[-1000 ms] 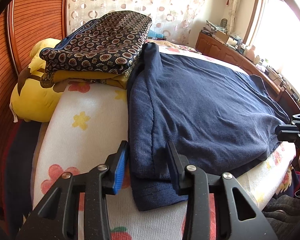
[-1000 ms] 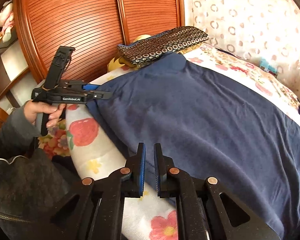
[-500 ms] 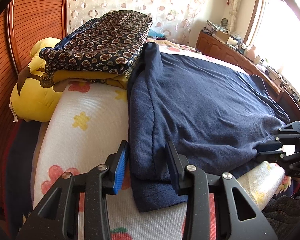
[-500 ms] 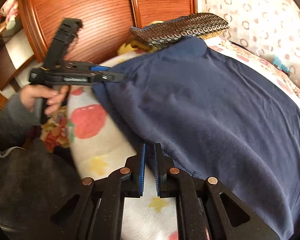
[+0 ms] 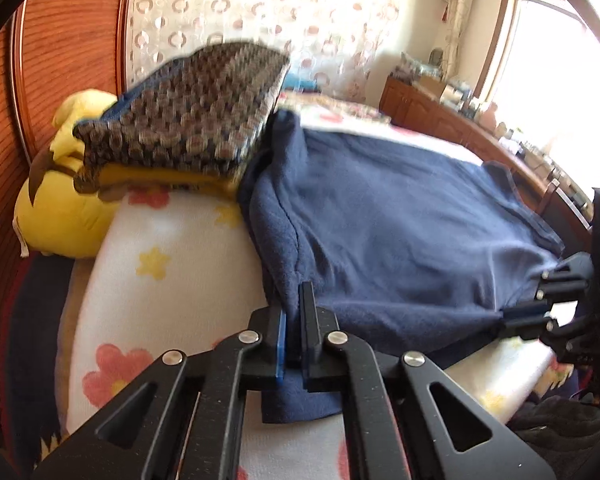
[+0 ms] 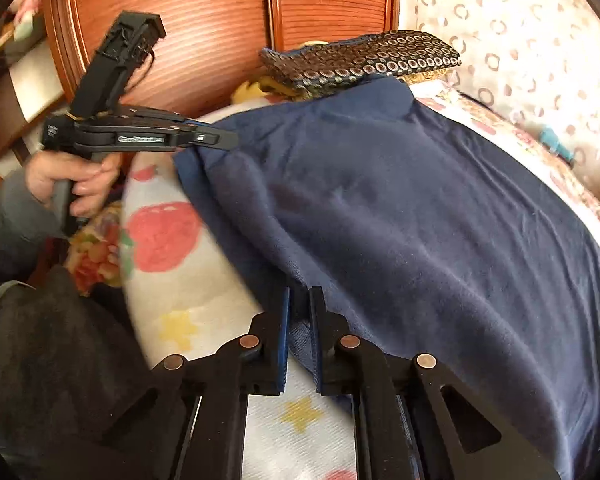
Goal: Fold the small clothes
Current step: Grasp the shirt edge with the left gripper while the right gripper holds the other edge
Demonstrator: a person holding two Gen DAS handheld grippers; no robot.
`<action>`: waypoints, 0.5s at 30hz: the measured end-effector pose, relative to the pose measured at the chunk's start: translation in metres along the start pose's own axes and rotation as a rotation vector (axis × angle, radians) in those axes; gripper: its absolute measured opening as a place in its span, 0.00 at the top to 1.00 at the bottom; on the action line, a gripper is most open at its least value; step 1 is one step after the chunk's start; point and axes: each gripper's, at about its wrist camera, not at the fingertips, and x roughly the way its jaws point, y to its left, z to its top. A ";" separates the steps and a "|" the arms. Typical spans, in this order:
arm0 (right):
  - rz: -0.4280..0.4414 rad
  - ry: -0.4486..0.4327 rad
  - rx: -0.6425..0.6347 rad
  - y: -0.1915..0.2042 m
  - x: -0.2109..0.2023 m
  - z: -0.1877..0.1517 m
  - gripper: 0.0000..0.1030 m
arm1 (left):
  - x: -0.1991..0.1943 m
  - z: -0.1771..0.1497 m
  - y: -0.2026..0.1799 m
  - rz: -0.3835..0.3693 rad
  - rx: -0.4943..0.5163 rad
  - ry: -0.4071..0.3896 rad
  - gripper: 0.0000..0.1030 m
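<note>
A navy fleece garment (image 5: 400, 232) lies spread flat over a white flowered blanket (image 5: 172, 276) on the bed. My left gripper (image 5: 294, 320) is shut on the garment's near left edge, with cloth pinched between its pads. In the right wrist view the left gripper (image 6: 224, 142) grips that same corner of the garment (image 6: 420, 208), and a person's hand (image 6: 72, 176) holds its handle. My right gripper (image 6: 299, 300) has the garment's near hem between its pads and its jaws are closing. The left wrist view shows the right gripper (image 5: 512, 318) clamped on the right corner, which is pulled taut.
A folded ring-patterned cloth (image 5: 188, 112) sits on a yellow plush toy (image 5: 60, 216) at the head of the bed, touching the garment's far corner. A wooden panel wall (image 6: 204, 40) stands behind. A low cabinet (image 5: 432, 108) runs under the window.
My left gripper's jaws went from wide apart to shut on the garment's edge. My right gripper moved in onto the near hem and lower toward the bed.
</note>
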 end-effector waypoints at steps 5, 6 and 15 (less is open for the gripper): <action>0.009 -0.062 0.012 0.003 -0.026 -0.004 0.85 | -0.009 0.006 -0.006 0.004 0.018 -0.026 0.94; 0.011 -0.067 0.021 0.002 -0.029 -0.004 0.79 | -0.010 0.007 -0.007 0.002 0.018 -0.028 0.94; -0.079 -0.105 0.085 -0.020 -0.042 -0.013 0.65 | -0.011 0.022 -0.025 -0.039 0.061 -0.043 0.95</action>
